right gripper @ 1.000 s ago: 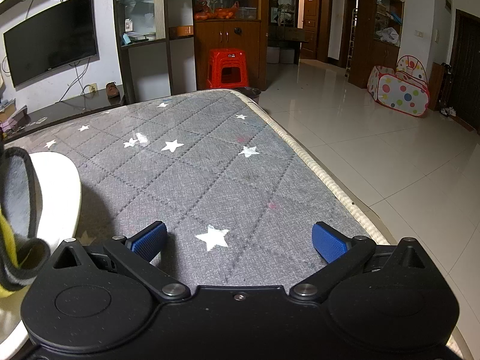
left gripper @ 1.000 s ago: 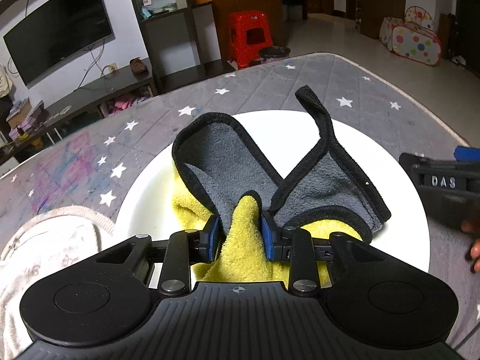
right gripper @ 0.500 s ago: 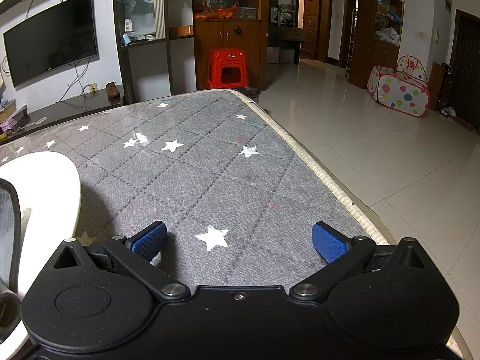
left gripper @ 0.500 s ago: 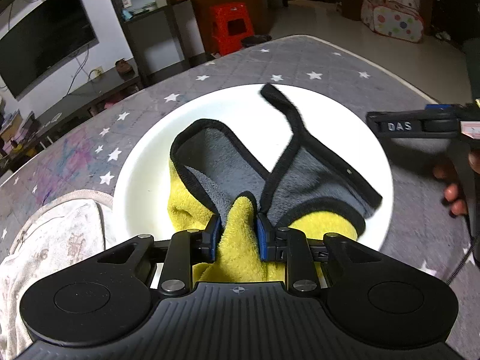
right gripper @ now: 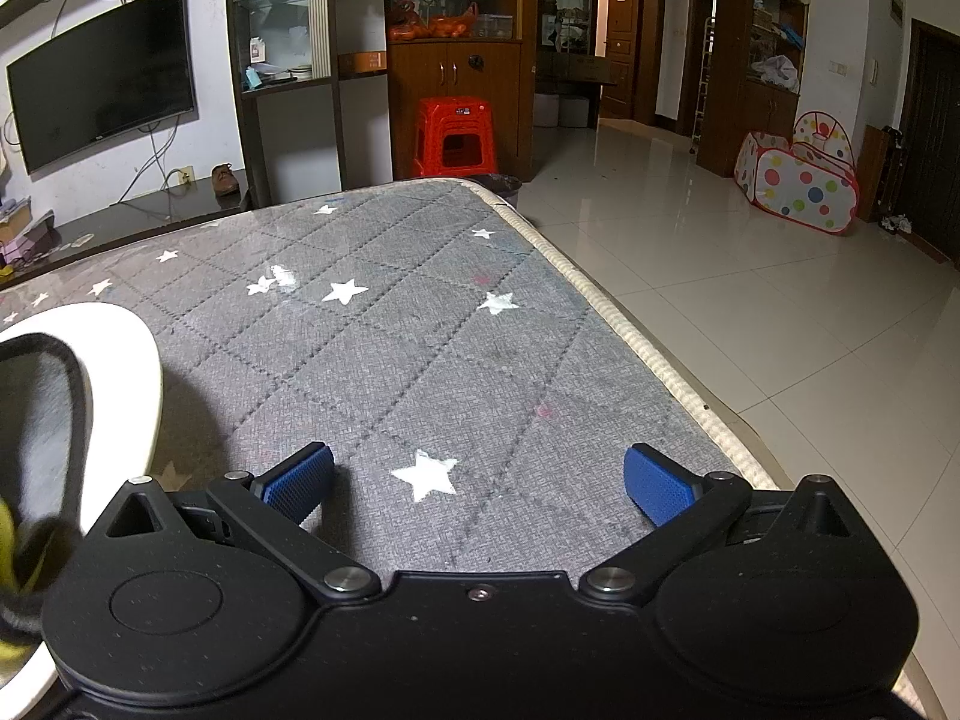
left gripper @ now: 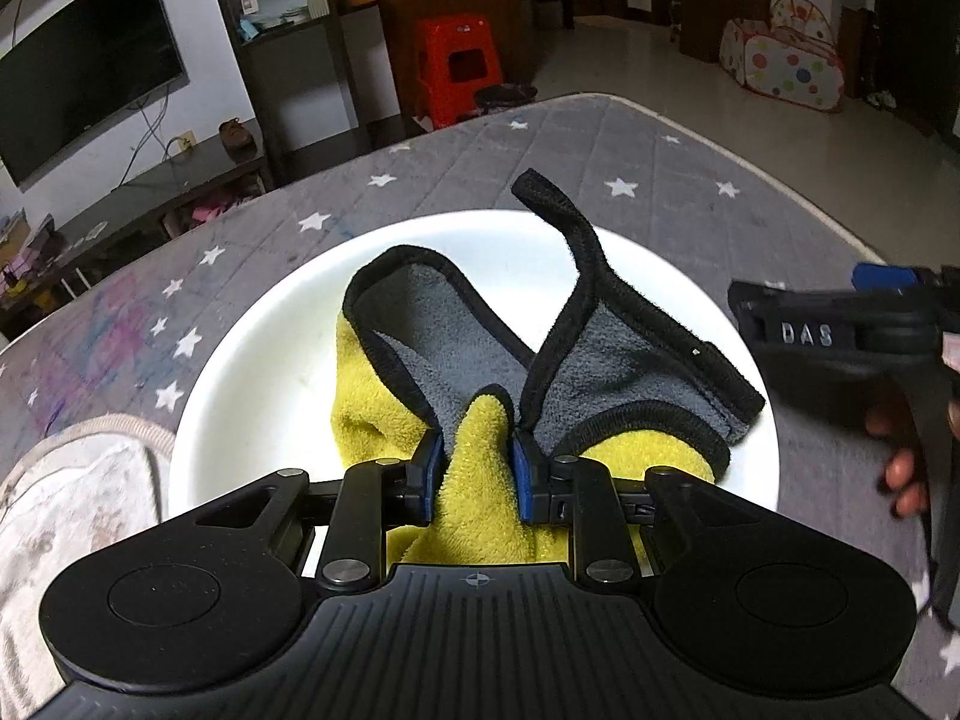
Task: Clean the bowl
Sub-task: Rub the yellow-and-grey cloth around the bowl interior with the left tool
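My own housing cuts off the near rim of the white bowl (left gripper: 252, 372) on the star-quilted mattress (right gripper: 420, 348). My left gripper (left gripper: 474, 468) fingers, having just been closing, pinch the yellow-and-grey cloth (left gripper: 480, 480) lying in the bowl. My right gripper (right gripper: 477, 480) hangs spread and empty, the bowl just left of it.

Cloth (left gripper: 480, 468) covers bowl (left gripper: 252, 396) centre; gripper body hides near rim.

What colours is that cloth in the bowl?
The cloth is yellow one side, grey the other, edged black; clearest in the left wrist view.
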